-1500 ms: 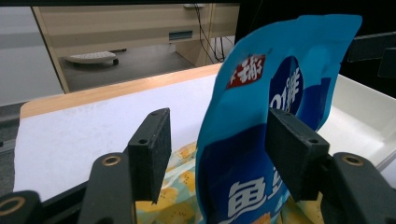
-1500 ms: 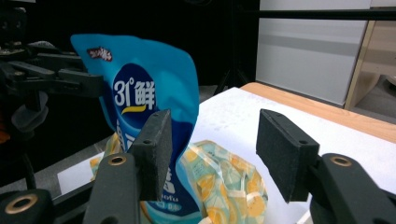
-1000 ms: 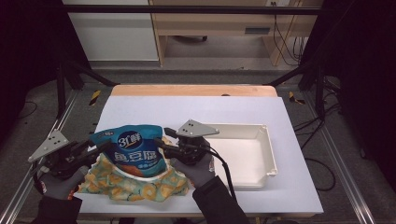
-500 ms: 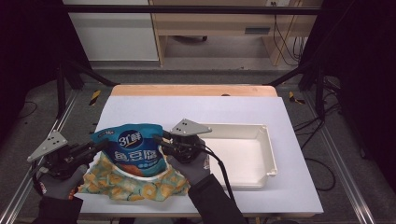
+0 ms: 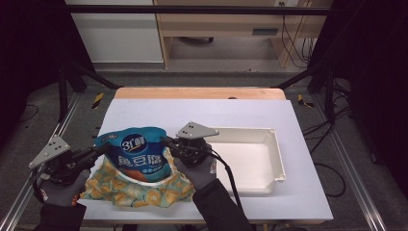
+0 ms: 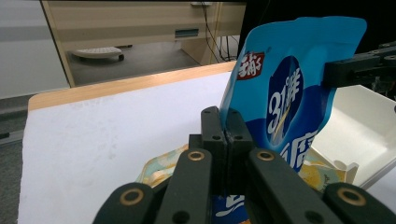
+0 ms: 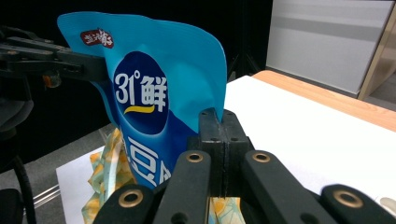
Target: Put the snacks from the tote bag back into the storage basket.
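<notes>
In the high view, a glossy blue plastic snack pouch (image 5: 137, 155) with white lettering stands upright at about seven o'clock on the white table (image 5: 202, 113), over a yellow-and-teal patterned cloth (image 5: 139, 192) spread beneath it. The left gripper (image 5: 98, 150) comes in from nine o'clock of the pouch and meets its left edge; the right gripper (image 5: 167, 143) comes in from three o'clock and meets its right edge, so the pouch hangs between the two claws. Both claws have just been closing, each with a side seam of the pouch between its jaws. A shallow white plastic tray (image 5: 276, 159) lies at three o'clock of the right gripper, just beside the gloved hand (image 5: 199, 168).

In the left gripper view, the left gripper (image 6: 226, 135) has its black jaws pressed together, clamped on the pouch (image 6: 289, 88) edge, which rises toward one o'clock from the jaw tips. At three o'clock the right gripper (image 6: 327, 74) bites the pouch's far edge. The tray (image 6: 369, 126) lies behind at four o'clock, the cloth (image 6: 161, 168) low beside the jaws.

In the right gripper view, the right gripper (image 7: 219, 122) is likewise clamped on the pouch (image 7: 154, 93), which rises toward eleven o'clock. The left gripper (image 7: 100, 70) pinches the far edge at ten o'clock. The cloth (image 7: 109, 172) hangs below at eight o'clock.
</notes>
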`<state>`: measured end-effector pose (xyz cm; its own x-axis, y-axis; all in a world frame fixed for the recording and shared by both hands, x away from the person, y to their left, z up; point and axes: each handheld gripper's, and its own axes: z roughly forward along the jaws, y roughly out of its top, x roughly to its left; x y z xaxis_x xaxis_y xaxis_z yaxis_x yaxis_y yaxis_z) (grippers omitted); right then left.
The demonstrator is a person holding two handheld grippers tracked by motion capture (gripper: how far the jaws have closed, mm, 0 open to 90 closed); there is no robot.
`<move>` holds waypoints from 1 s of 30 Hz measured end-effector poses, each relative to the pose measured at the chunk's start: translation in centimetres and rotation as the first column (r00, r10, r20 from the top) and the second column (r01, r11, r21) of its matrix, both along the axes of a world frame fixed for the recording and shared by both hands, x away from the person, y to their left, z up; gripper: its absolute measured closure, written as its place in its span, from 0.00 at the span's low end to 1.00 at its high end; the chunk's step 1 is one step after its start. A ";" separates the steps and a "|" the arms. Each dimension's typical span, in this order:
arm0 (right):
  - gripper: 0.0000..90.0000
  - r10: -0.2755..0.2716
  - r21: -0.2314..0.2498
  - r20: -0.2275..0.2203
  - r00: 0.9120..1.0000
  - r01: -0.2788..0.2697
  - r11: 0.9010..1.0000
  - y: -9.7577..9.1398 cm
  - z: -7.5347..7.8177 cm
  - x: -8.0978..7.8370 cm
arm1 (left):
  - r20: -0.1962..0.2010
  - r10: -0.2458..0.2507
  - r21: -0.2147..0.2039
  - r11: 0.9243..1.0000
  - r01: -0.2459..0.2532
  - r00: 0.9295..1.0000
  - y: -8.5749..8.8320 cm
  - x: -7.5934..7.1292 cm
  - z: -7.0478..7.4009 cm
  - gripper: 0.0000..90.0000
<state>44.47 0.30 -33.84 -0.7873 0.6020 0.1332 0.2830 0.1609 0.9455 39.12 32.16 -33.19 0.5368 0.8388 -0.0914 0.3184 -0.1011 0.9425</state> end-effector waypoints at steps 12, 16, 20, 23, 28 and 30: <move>1.00 -0.011 0.001 0.000 1.000 0.011 1.000 -0.1 0.5 -0.2 | 0.011 0.028 0.018 0.999 -0.028 1.000 -0.5 -0.1 0.4 1.00; 1.00 -0.011 0.006 0.013 1.000 0.011 1.000 -0.1 1.0 -0.3 | 0.031 0.026 0.012 1.000 -0.027 0.999 -0.5 -0.3 1.2 1.00; 1.00 -0.011 0.007 0.035 0.999 0.011 1.000 -0.1 2.0 -0.5 | 0.047 0.026 0.003 1.000 -0.026 0.999 -0.4 -0.3 1.9 1.00; 1.00 -0.011 0.014 0.042 0.999 0.010 1.000 -0.3 2.5 -0.5 | 0.058 0.022 -0.003 1.000 -0.022 0.998 -0.6 -0.3 2.6 1.00; 1.00 -0.011 0.017 0.046 0.999 0.011 1.000 -0.6 2.9 -0.5 | 0.063 0.017 0.003 1.000 -0.017 0.998 -0.8 -0.4 3.1 1.00; 1.00 -0.007 0.023 0.048 0.999 0.006 1.000 -0.7 3.3 -0.6 | 0.068 0.014 -0.002 1.000 -0.014 0.998 -0.8 -0.4 3.6 1.00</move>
